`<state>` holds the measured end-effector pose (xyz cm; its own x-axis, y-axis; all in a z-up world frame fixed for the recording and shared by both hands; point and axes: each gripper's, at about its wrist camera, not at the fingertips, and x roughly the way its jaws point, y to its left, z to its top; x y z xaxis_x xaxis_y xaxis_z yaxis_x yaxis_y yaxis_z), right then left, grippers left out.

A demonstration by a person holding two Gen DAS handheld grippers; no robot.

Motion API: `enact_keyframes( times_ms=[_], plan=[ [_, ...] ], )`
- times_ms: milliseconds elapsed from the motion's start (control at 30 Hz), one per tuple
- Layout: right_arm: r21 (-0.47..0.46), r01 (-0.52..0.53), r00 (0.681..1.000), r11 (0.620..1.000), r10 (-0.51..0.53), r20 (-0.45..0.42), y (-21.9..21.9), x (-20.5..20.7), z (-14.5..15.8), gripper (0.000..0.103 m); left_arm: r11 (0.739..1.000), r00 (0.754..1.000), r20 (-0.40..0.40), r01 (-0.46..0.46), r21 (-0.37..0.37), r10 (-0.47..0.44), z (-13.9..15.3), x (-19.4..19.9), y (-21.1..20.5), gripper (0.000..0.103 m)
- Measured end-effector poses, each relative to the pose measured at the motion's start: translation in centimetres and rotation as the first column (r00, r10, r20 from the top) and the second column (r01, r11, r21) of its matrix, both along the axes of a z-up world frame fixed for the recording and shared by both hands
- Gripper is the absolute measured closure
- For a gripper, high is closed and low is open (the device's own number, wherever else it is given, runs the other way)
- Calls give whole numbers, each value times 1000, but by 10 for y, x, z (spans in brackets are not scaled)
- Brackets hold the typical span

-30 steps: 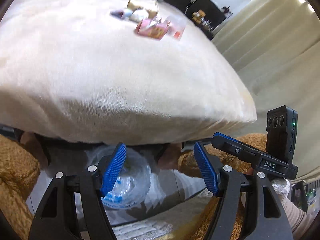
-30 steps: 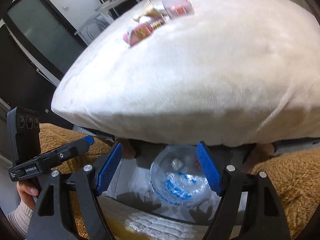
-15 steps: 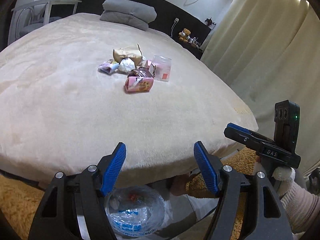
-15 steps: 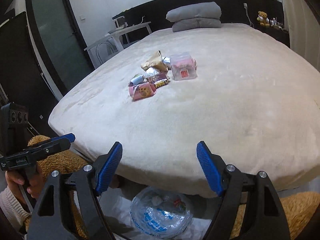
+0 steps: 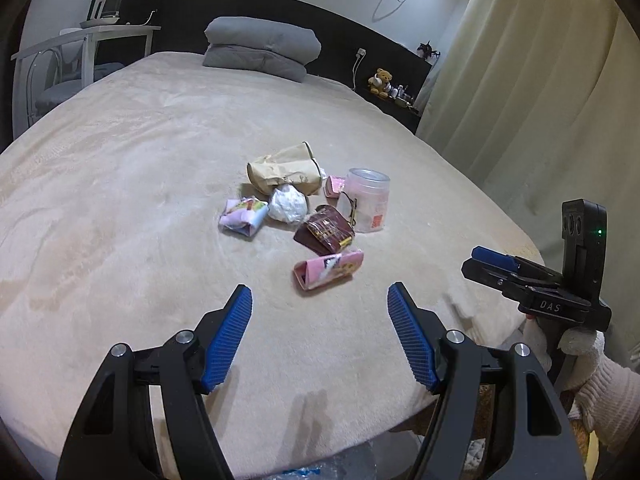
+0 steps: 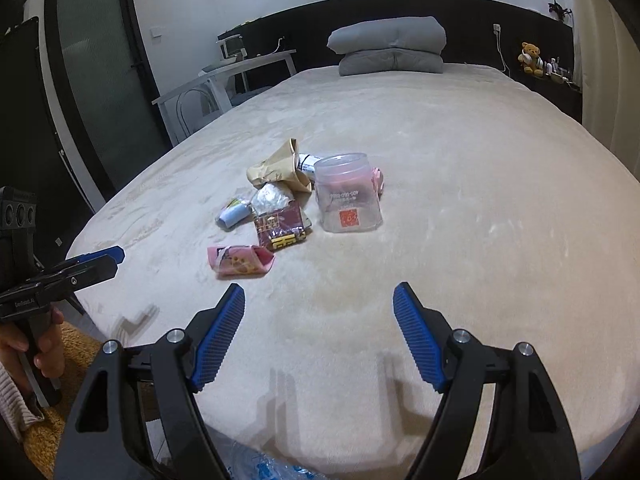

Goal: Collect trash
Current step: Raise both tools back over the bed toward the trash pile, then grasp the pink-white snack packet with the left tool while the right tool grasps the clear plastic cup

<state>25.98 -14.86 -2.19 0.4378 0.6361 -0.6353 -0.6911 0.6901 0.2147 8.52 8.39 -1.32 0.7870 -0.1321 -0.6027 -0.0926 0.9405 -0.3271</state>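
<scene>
Trash pile: the pink wrapper lies nearest, just ahead of the left fingers and a little to their right, with the dark red packet, the white crumpled wad, the pastel packet, the brown paper bag and the clear plastic jar bunched close behind it, all on the bed.
Change: a second ago both cameras faced the bed's edge from below, with a clear bag between the fingers; now both look down over the bed top, and the pile sits ahead of each pair.
Left gripper: fingers spread, nothing between them, apart from the trash.
Right gripper: fingers spread and empty, having just opened a little wider; the jar lies ahead, the pink wrapper ahead and to the left.
Meaning: I judge that a reach for the next piece is starting; nothing here is gripped yet.
Clear bag: only a crinkled strip shows below the fingers, so its mouth and contents are cut off.
Hard to tell: the small pink thing behind the jar is half hidden; the jar's contents are unclear.
</scene>
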Motion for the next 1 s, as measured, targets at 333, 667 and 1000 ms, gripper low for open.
enact_keyframes(
  times_ms=[333,667,1000],
  plan=[
    [-22,17,1000,1000,-17,-21,41,64,-14,13,999,997,-76,10,50,-7,-13,74,34,27],
    [-43,8,999,999,-10,-46,78,113,-31,13,995,984,-178,43,91,-26,-47,133,58,27],
    [-51,-26,998,998,24,-51,99,129,-40,13,996,977,-208,56,68,-41,-67,159,71,28]
  ],
)
